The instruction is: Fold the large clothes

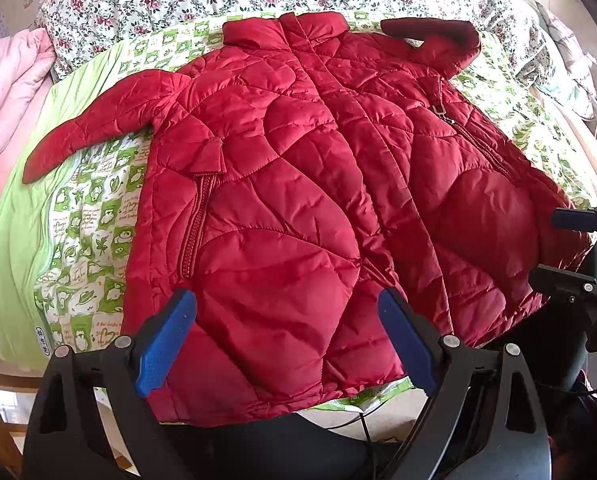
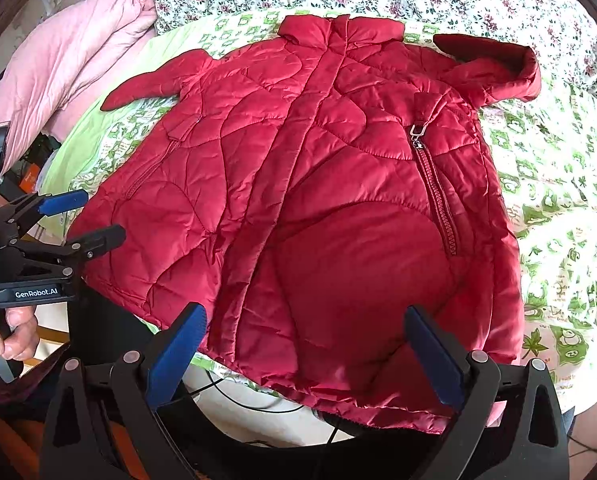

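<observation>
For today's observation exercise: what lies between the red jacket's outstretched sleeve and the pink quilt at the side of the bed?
Only the green patterned sheet lies between the sleeve of the red jacket and the pink quilt. It shows in both wrist views.

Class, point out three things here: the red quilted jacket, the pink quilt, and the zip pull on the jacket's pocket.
red quilted jacket (image 1: 298, 200): left wrist view, front panel.
pink quilt (image 2: 70, 48): right wrist view, folded top.
zip pull (image 2: 417, 131): right wrist view, metal tab.
</observation>
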A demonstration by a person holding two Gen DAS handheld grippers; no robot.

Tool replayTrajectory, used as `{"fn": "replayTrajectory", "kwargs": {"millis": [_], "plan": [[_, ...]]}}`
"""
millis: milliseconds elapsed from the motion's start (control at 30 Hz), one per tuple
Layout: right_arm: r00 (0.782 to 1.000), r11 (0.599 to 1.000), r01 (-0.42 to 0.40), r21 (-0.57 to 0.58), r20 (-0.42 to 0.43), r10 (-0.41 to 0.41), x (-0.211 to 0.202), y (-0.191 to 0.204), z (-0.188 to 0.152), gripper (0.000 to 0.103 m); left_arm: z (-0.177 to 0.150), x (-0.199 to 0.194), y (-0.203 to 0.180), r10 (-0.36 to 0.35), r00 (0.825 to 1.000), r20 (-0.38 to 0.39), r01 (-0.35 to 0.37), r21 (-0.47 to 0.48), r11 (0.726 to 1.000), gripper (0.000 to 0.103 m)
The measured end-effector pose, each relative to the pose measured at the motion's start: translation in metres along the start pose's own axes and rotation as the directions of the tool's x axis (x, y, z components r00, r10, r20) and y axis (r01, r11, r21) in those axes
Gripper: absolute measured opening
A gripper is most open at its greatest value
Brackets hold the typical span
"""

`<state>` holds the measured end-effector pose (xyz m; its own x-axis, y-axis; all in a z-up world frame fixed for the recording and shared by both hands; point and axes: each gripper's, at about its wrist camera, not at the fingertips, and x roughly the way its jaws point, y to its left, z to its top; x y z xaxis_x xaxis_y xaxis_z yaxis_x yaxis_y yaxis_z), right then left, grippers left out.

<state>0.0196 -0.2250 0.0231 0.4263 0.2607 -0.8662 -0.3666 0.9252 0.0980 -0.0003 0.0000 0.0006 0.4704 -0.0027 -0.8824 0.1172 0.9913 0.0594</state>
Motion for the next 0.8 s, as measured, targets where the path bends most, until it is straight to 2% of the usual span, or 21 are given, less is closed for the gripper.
{"fn": "replayTrajectory", "kwargs": {"millis": [633, 800], "plan": [[1.000, 1.000, -0.012, 0.002, -0.004, 0.012, -0.0032, 0.0007, 0.0028, 0.100, 0.0033, -0.0015, -0.0017, 0.017, 1.000, 0.009, -0.017, 0.016, 1.000, 0.093], [1.000, 1.000, -0.017, 0.006, -0.003, 0.017, -0.0028, -0.0012, 0.0049, 0.100, 0.0052, 0.0010, -0.0029, -0.021, 1.000, 0.004, 0.021, 0.007, 1.000, 0.093]]}}
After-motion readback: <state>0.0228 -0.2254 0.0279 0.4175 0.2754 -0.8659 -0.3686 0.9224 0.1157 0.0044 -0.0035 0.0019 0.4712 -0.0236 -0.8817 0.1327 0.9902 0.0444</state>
